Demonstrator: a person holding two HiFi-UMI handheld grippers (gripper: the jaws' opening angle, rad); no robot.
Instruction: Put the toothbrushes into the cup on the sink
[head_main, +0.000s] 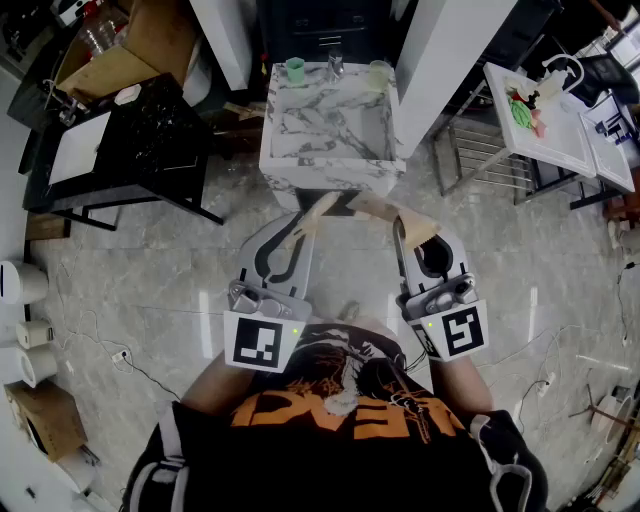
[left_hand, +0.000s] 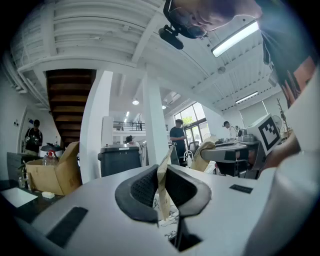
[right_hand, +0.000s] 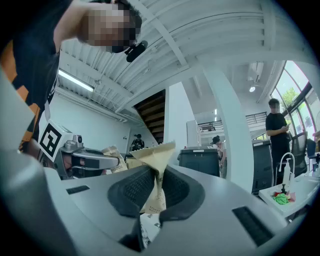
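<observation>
Both grippers are held level in front of the person's body, a little short of the marble sink (head_main: 330, 165). My left gripper (head_main: 303, 228) is shut on a beige paper-wrapped toothbrush packet (head_main: 324, 208); in the left gripper view the packet (left_hand: 163, 175) stands pinched between the dark pads (left_hand: 144, 190). My right gripper (head_main: 413, 232) is shut on a second beige packet (head_main: 378, 208), which shows crumpled above the jaws as the packet (right_hand: 156, 159) in the right gripper view. A green cup (head_main: 295, 70) stands on the sink's back ledge at the left.
A clear glass (head_main: 335, 66) and a pale yellow cup (head_main: 380, 73) also stand on the sink's back ledge. A black table (head_main: 150, 140) is at the left, a white table (head_main: 560, 135) with small items at the right. Cables and paper rolls (head_main: 25, 335) lie on the floor.
</observation>
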